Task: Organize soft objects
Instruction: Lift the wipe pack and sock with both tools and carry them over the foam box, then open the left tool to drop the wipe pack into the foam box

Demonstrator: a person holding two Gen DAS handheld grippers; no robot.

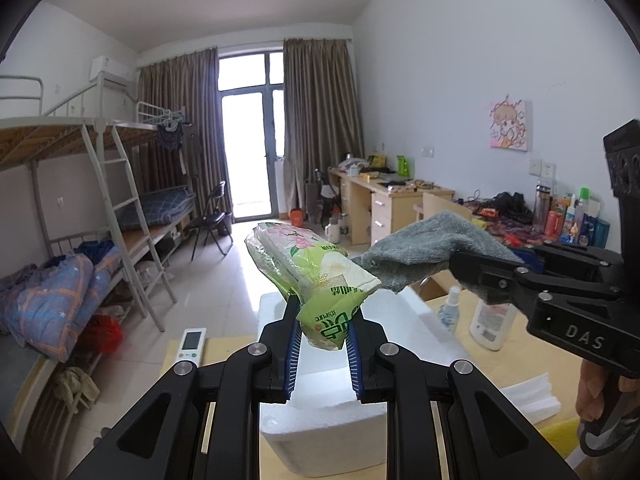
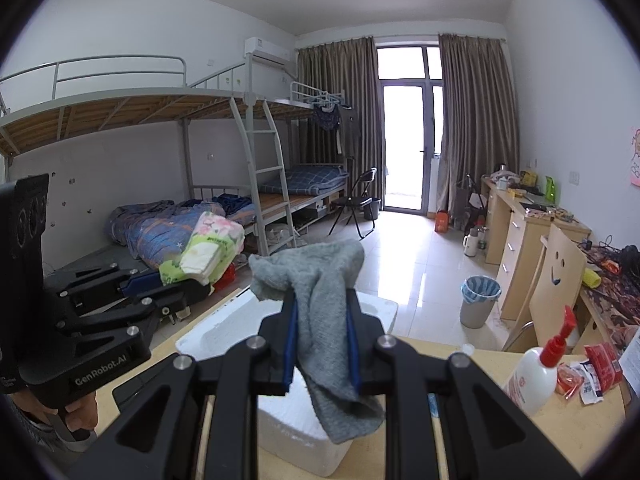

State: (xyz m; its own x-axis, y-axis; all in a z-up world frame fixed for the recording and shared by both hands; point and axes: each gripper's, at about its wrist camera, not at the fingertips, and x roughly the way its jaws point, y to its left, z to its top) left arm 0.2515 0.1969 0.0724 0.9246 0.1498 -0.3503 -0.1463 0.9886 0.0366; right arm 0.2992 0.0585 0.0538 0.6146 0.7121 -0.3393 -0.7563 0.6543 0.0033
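My left gripper [image 1: 323, 330] is shut on a green and white tissue pack [image 1: 312, 270] with pink flowers, held up above the white foam box [image 1: 320, 412]. The pack also shows at the left of the right wrist view [image 2: 212, 246]. My right gripper [image 2: 322, 330] is shut on a grey cloth [image 2: 320, 300] that hangs between its fingers above the same foam box [image 2: 224, 332]. In the left wrist view the cloth [image 1: 424, 254] is just right of the tissue pack, almost touching it.
The foam box rests on a light wooden table [image 2: 492, 364]. A white pump bottle [image 2: 534, 376] and red snack packets [image 2: 600, 362] lie at its right. A white remote [image 1: 192, 344], a spray bottle [image 1: 450, 310] and foam sheets [image 1: 532, 398] are also there.
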